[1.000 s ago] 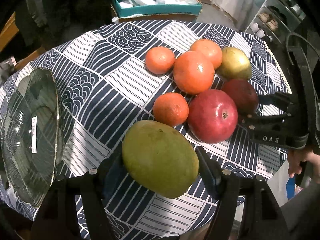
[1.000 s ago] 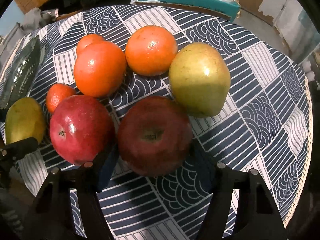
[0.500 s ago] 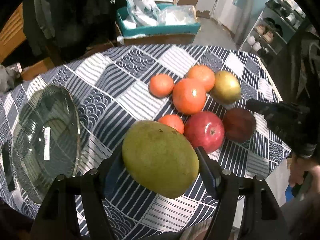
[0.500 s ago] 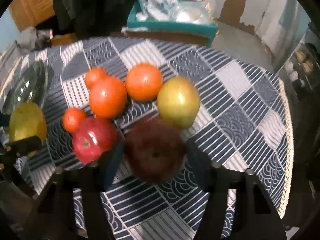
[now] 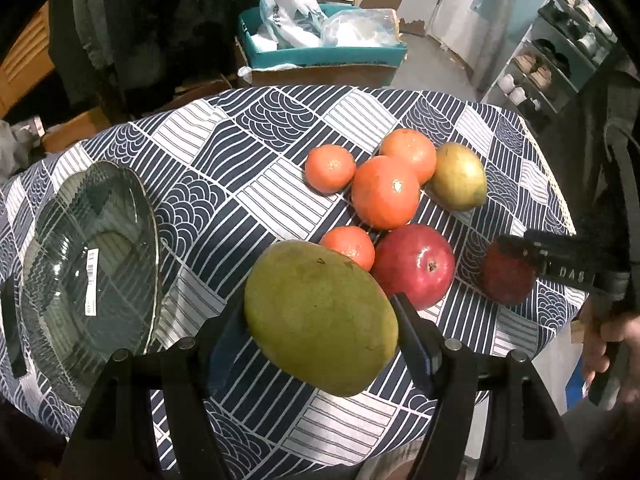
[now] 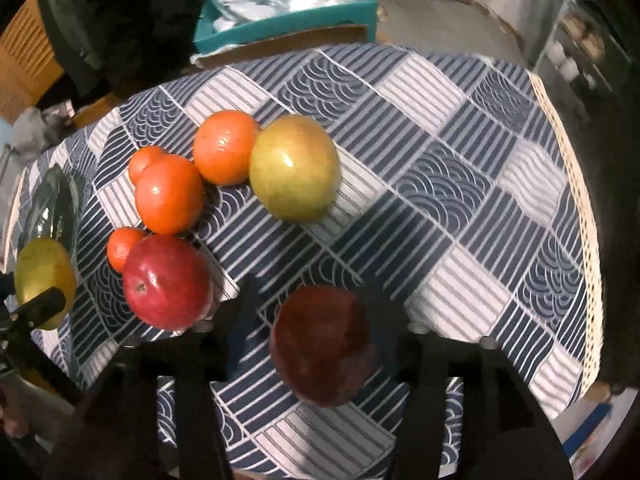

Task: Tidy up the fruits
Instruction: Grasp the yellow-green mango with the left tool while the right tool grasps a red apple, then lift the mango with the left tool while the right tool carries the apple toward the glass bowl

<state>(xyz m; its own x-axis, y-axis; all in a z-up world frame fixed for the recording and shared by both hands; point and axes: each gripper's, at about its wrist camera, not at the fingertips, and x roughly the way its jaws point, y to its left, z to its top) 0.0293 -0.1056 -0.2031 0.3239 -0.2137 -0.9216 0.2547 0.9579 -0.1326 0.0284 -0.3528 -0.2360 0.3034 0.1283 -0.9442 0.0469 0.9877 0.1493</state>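
The left hand-held gripper is clamped on a large mango, its two fingers pressed against the fruit's sides. The mango is dull olive-green with a few brown specks, oval, and lies tilted between the fingers above the near edge of the worktop, which wears a navy-and-white patterned cloth. To its left on the cloth sits a ribbed, dark glass plate with a white barcode sticker.

The right hand-held gripper grips a dark red apple, matte and somewhat blurred, seen above the cloth near the table's front edge.

The remaining fruit sits clustered on the worktop: a glossy red apple with its stem end facing up, a small tangerine touching it, a large orange behind, another orange beyond that, a second small tangerine to the left, and a yellow-green apple at the right end, touching the far orange.
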